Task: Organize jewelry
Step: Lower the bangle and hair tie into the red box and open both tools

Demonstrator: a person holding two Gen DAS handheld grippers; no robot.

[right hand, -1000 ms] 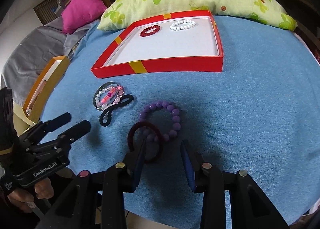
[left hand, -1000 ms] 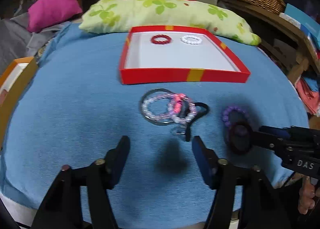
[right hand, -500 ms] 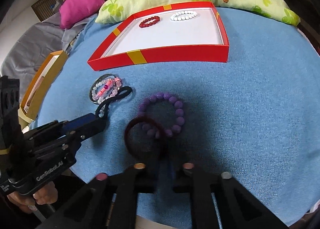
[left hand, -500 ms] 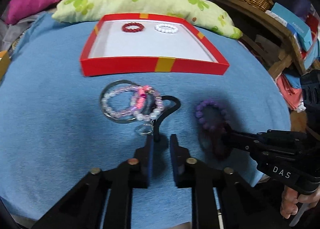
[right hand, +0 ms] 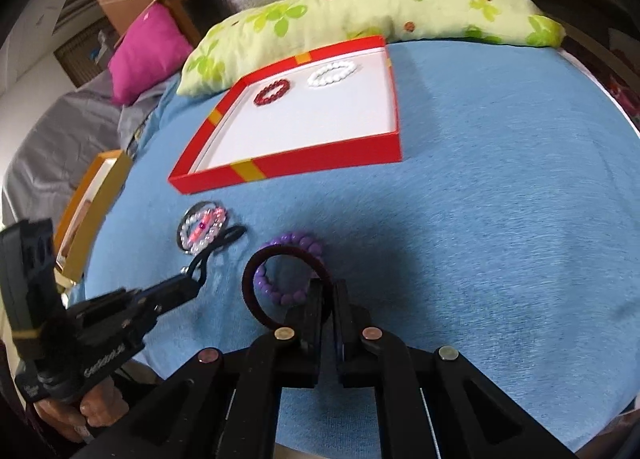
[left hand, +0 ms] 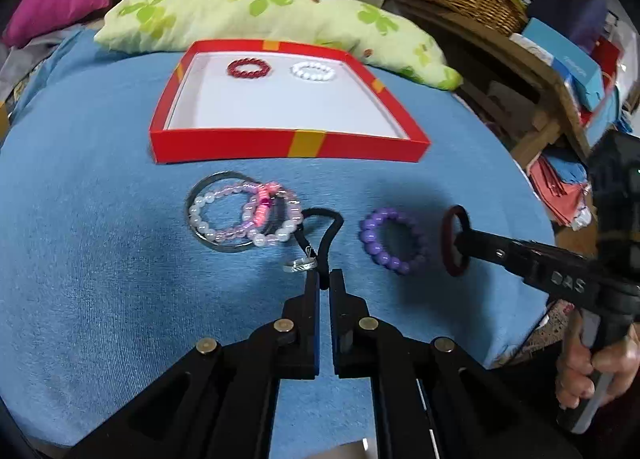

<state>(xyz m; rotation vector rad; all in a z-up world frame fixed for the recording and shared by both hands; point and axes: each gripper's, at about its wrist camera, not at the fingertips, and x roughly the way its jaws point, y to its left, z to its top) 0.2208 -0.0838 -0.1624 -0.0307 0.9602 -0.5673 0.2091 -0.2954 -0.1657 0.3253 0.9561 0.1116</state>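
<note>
We read "DAS" on our right gripper (left hand: 460, 237), jaws pinching the maroon hair tie (right hand: 280, 283); left gripper (left hand: 325, 279) clamps the black cord (left hand: 326, 233)

1. A blue cloth-covered tabletop (left hand: 100, 259) fills most of both views.
2. A red tray (left hand: 288, 143) with yellow stripes rests on it at upper centre of the left wrist view.
3. Just below the tray, left of centre, lies a cluster of pale and pink bead bracelets (left hand: 244, 215) overlapping a dark metal bangle (left hand: 218, 247).
4. A purple bead bracelet (left hand: 390, 239) lies right of centre.
5. A black cord (left hand: 330, 227) with a silver ring (left hand: 300, 265) lies between them, touching the cluster.
6. A green floral pillow (left hand: 260, 15) rests on the far edge, behind the tray.
</note>
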